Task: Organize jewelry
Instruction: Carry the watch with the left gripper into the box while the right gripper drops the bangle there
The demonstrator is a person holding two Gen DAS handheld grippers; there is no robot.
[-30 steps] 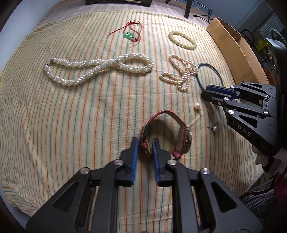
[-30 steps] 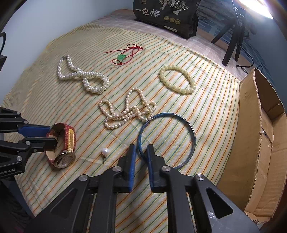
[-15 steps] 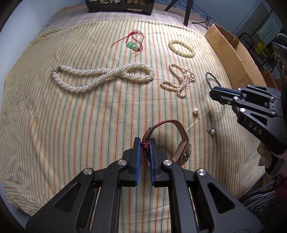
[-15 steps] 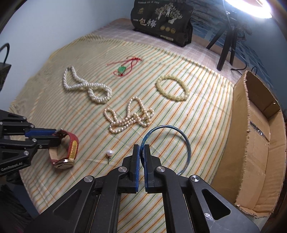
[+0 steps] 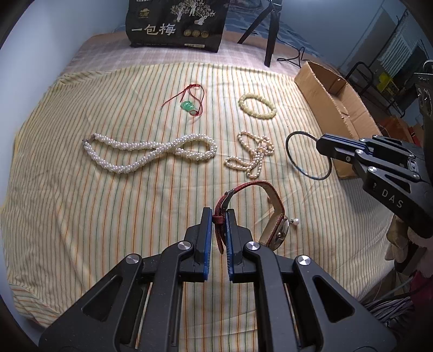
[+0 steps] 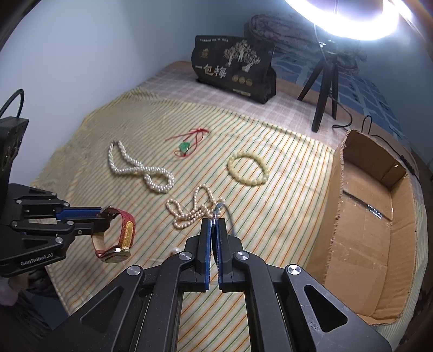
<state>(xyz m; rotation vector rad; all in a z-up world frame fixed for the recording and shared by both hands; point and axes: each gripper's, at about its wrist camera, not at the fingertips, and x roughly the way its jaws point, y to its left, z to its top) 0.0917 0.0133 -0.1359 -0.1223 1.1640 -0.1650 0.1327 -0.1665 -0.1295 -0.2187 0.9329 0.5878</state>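
1. Nearest, the left gripper (image 5: 218, 216) is clenched on the red strap of a wristwatch (image 5: 273, 214) – the strap loops up and to the right, and the gold case hangs face-down at the lower right, clear of the striped cloth (image 5: 81, 203).
2. The right gripper (image 6: 213, 226) is clamped on the rim of a thin blue bangle (image 5: 308, 154); in the left wrist view the ring hangs upright, its open face toward the camera.
3. A single pearl earring (image 5: 295, 222) lies on the cloth just beside the watch case.
4. Farther on, a tangled thin pearl strand (image 5: 250, 158) lies near a thick twisted pearl necklace (image 5: 151, 154), whose long axis runs left to right.
5. Beyond them lie a pale bead bracelet (image 5: 257, 105) and a green pendant on red cord (image 5: 189, 105).
6. An open cardboard box (image 6: 373, 216) sits at the cloth's right edge – a black bag (image 5: 176, 24) stands at the far end.
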